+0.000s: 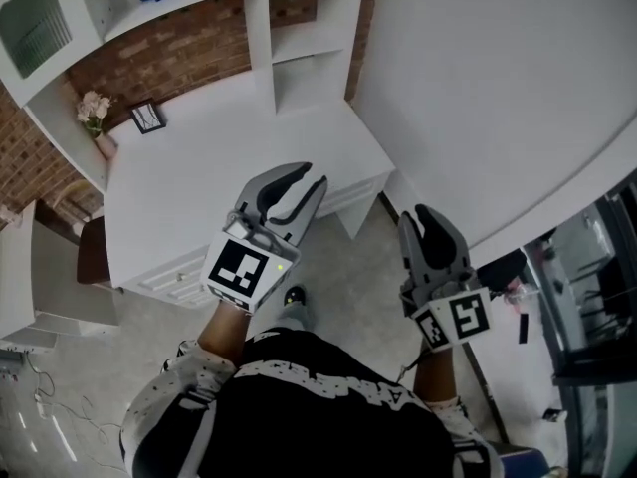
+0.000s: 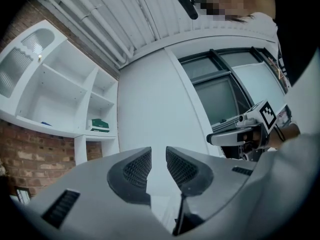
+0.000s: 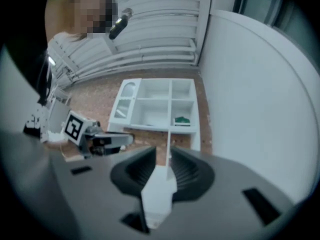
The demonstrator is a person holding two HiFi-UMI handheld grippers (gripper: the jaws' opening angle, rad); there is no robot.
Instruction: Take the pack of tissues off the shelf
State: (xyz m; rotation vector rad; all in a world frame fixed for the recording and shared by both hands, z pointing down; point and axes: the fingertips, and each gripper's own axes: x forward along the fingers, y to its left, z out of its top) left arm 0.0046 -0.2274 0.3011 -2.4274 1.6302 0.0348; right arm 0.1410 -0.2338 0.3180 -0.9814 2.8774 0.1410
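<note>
L gripper, R gripper both jaws apart, empty, tissue pack tiny, blurry on shelf

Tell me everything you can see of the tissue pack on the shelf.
The tissue pack is a small, flat green packet, paler along its underside. It lies alone on the board of the lower right compartment of the white shelf. Only that board touches it. Its material and print are too small to tell.
</note>
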